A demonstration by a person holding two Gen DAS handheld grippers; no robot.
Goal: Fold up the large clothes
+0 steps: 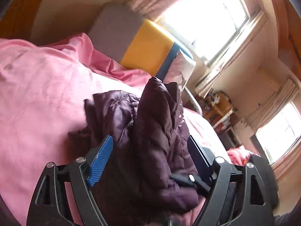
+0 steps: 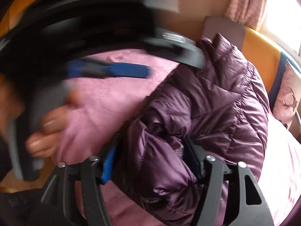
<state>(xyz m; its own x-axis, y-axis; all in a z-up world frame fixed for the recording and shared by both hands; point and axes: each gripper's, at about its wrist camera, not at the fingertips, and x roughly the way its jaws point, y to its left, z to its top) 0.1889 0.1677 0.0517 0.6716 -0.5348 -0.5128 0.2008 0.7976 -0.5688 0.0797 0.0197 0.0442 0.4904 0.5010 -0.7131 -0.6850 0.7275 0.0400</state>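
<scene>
A dark purple quilted puffer jacket lies bunched on a pink bedspread. My left gripper is open, with a raised fold of the jacket between its blue pads, not pinched. In the right wrist view the jacket fills the middle and right. My right gripper is open wide with jacket padding bulging between its fingers. The left gripper and the hand holding it appear blurred at the upper left of that view.
A grey, yellow and blue headboard stands behind the bed. A patterned pillow leans by it. Bright windows and a cluttered shelf lie to the right. The bedspread extends left of the jacket.
</scene>
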